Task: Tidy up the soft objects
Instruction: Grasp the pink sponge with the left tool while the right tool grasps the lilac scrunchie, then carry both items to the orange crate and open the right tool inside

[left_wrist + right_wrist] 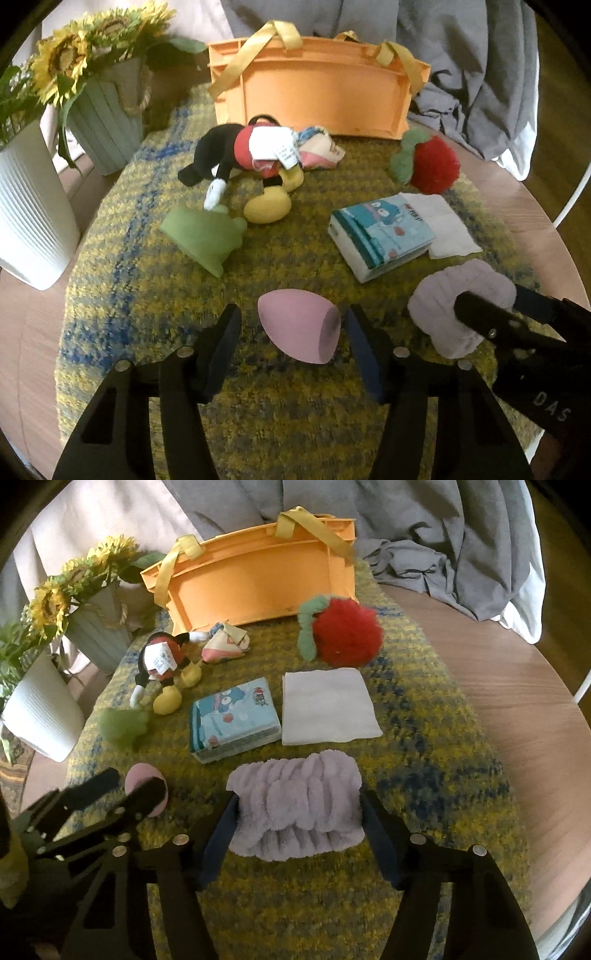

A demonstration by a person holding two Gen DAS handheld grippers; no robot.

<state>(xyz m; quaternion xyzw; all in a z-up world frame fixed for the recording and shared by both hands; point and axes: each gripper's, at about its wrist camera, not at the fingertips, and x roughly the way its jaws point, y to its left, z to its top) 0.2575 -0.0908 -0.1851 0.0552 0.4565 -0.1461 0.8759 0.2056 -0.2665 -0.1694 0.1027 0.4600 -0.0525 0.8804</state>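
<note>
Ahead of me on the yellow-blue mat (424, 746) lie a tissue pack (234, 718), a white napkin (327, 705), a red pom-pom (347, 635), a green sponge (203, 236) and a Mickey plush (243, 155), all in front of the orange crate (317, 96) that stands on its side. My left gripper (291, 332) sits low over the mat, fingers apart around the pink sponge (299, 330) without touching it, while my right gripper (299, 812) has its fingers spread at both ends of the lilac headband (295, 805). I cannot tell whether they press it, and my right finger hides part of the headband in the left view
</note>
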